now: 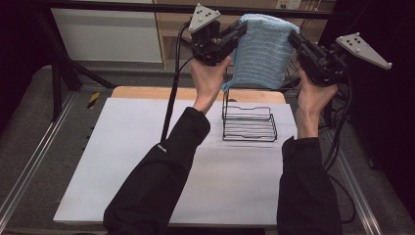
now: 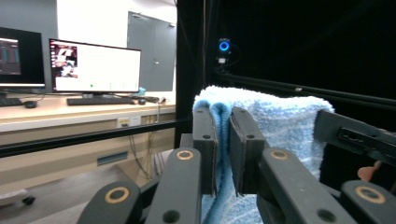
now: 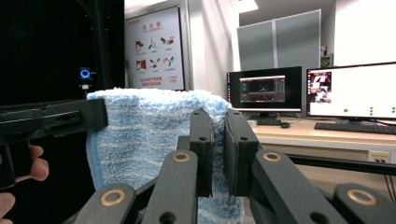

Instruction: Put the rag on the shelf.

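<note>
The left tongs (image 1: 241, 28) and the right tongs (image 1: 294, 38) each stand clenched on an upper corner of the blue towel (image 1: 262, 51), which hangs stretched between them, high above the white surface (image 1: 132, 147). In both gripper views the black pads pinch a fold of towel edge, and a black wire rack (image 1: 248, 122) stands on the surface below the hanging cloth
</note>
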The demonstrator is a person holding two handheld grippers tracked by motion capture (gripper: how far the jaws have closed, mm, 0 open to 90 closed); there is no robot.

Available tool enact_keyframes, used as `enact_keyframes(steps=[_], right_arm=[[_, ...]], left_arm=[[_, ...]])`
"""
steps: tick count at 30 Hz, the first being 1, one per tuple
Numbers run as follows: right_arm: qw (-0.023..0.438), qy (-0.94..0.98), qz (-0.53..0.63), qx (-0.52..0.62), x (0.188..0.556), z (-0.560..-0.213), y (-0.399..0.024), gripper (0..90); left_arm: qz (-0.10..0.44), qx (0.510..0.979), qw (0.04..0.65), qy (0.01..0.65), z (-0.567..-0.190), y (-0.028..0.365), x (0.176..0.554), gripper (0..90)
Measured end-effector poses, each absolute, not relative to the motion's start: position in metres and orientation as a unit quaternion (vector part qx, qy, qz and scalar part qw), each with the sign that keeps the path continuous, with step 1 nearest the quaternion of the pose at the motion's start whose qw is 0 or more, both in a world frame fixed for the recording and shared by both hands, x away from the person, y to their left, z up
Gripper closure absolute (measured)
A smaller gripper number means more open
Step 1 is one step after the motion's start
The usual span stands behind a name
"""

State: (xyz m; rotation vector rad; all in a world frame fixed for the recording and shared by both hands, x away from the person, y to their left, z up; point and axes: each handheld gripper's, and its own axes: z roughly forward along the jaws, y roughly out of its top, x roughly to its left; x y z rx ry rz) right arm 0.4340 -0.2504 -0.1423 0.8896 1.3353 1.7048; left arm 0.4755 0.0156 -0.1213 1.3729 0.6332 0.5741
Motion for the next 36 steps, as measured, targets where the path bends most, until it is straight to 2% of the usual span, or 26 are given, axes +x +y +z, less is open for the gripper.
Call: enact_keyframes(steps=[18,28,36], right_arm=[[0.386,0.554,0.642,0.364,0.48,-0.162,-0.252,83.5],[0.384,0.572,0.627,0.364,0.489,-0.178,-0.261,83.4],[0.374,0.584,0.617,0.371,0.482,-0.194,-0.272,83.1]], left_arm=[[0.25,0.624,0.677,0.3,-0.146,0.017,0.504,81.7],[0.244,0.639,0.665,0.299,-0.165,0.012,0.511,81.7],[0.23,0.654,0.662,0.286,-0.184,0.009,0.508,81.7]])
